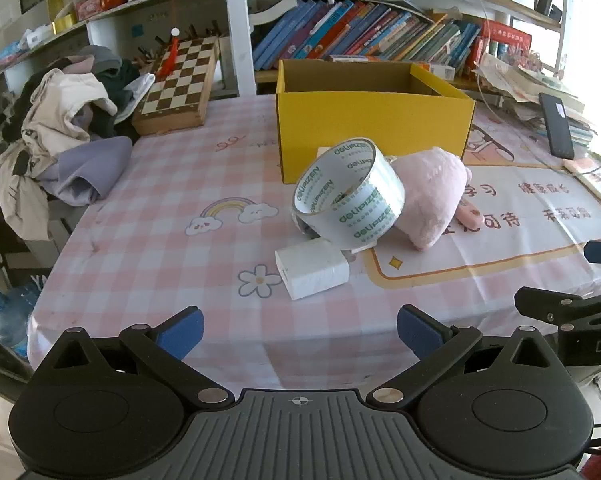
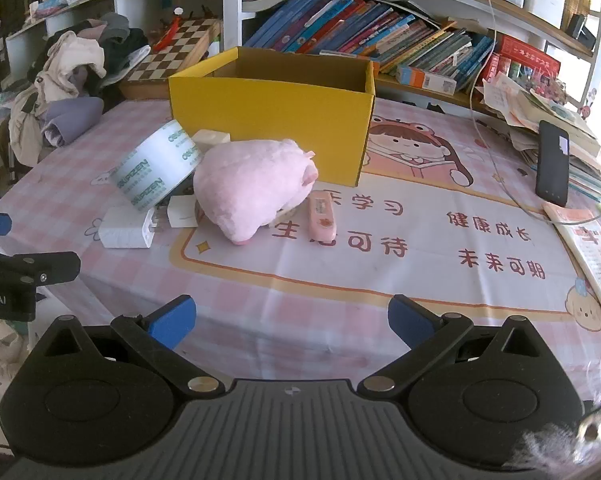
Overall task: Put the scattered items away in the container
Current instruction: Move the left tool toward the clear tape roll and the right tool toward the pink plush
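An open yellow cardboard box [image 1: 374, 132] [image 2: 268, 120] stands at the back of the table. In front of it lie a roll of clear tape [image 1: 348, 194] [image 2: 156, 164], a pink plush pig [image 1: 428, 196] [image 2: 252, 184], a white charger block [image 1: 312, 268] [image 2: 126, 228], a second white block [image 2: 182, 211], a third white block [image 2: 210, 137] by the box, and a small pink flat item [image 2: 322, 216] [image 1: 468, 214]. My left gripper [image 1: 298, 332] is open and empty above the near table edge, short of the charger. My right gripper [image 2: 290, 322] is open and empty, short of the pig.
A pile of clothes [image 1: 60, 132] and a chessboard [image 1: 178, 84] sit at the back left. Books line the shelf [image 1: 360, 36] behind the box. A black phone [image 2: 552, 164] and stacked papers [image 2: 548, 112] lie at the right.
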Available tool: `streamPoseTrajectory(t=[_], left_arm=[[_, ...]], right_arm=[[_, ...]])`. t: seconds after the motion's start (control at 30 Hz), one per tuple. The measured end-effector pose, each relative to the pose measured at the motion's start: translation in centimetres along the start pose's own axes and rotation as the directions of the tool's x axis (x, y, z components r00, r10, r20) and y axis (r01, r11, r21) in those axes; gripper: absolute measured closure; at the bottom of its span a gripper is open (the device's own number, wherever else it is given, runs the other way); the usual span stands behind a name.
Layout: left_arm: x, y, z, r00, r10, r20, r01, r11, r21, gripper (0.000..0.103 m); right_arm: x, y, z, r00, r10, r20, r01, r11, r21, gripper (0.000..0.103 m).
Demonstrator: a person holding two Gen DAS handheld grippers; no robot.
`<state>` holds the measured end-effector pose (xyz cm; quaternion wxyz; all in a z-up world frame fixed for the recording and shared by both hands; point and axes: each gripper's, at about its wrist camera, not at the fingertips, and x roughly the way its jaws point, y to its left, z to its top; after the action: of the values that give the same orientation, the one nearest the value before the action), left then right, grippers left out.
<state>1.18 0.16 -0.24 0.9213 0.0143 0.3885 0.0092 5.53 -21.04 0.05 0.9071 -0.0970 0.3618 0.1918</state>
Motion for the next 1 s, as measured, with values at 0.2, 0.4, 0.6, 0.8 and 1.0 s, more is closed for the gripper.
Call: streamPoseTrajectory(t=[0.2,0.4,0.6,0.8,1.0], left_arm=[[0.1,0.0,0.1,1.000,0.000,0.001,0.000,1.000,0.002,0.000],[0.1,0.0,0.0,1.000,0.000,0.001,0.000,1.000,0.001,0.000],[0.1,0.1,0.2,1.000,0.000,0.014,0.000,1.000,-0.009,0.000],[0.2,0.4,0.5,1.000,-0.005,0.030,0.006,1.000,-0.029,0.000],[0.7,0.7,1.0,0.999,0.008,0.036,-0.007,0.999,-0.043,0.000]], right_arm=[[0.1,0.3,0.2,1.000,0.000,-0.005,0.000,1.000,-0.007,0.000],[0.2,0.5,0.3,1.000,0.001,-0.005,-0.001,1.000,-0.011,0.000],[0.4,0.7,0.7,1.000,0.008,-0.007,-0.008,1.000,-0.020,0.000],[0.5,0.7,1.1,1.000,0.019,-0.004,-0.019,0.999,-0.028,0.000],[1.1,0.7,1.8,1.000,0.029,-0.007,-0.029,0.999,-0.040,0.000]])
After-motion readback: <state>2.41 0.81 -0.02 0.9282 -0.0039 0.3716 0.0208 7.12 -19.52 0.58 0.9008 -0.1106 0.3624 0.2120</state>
